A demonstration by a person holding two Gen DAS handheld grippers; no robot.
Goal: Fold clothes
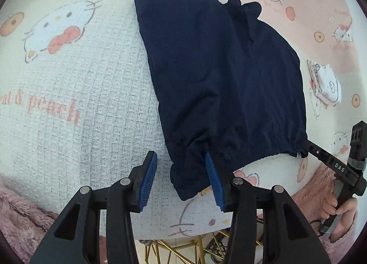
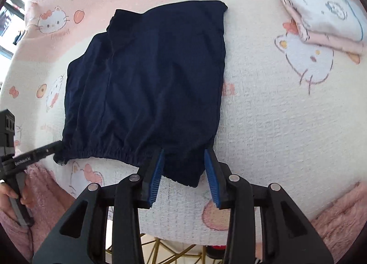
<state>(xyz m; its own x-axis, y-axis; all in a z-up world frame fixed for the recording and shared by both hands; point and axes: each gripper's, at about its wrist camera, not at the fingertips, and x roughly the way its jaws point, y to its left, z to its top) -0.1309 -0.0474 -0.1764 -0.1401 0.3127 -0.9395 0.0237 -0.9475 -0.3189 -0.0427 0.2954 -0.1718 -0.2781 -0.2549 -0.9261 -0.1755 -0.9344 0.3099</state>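
Observation:
A pair of navy blue shorts lies folded lengthwise on the Hello Kitty cloth, its elastic waistband toward me; it also shows in the right wrist view. My left gripper is open at the waistband's left corner, which sits between its blue pads. My right gripper is open around the waistband's right corner. Each gripper shows in the other's view: the right gripper's tip and the left gripper's tip touch the waistband ends.
A folded stack of white and pink clothes lies at the back right; it also shows in the left wrist view. Pink fuzzy sleeves are at the near edge. Gold chair legs show below the table edge.

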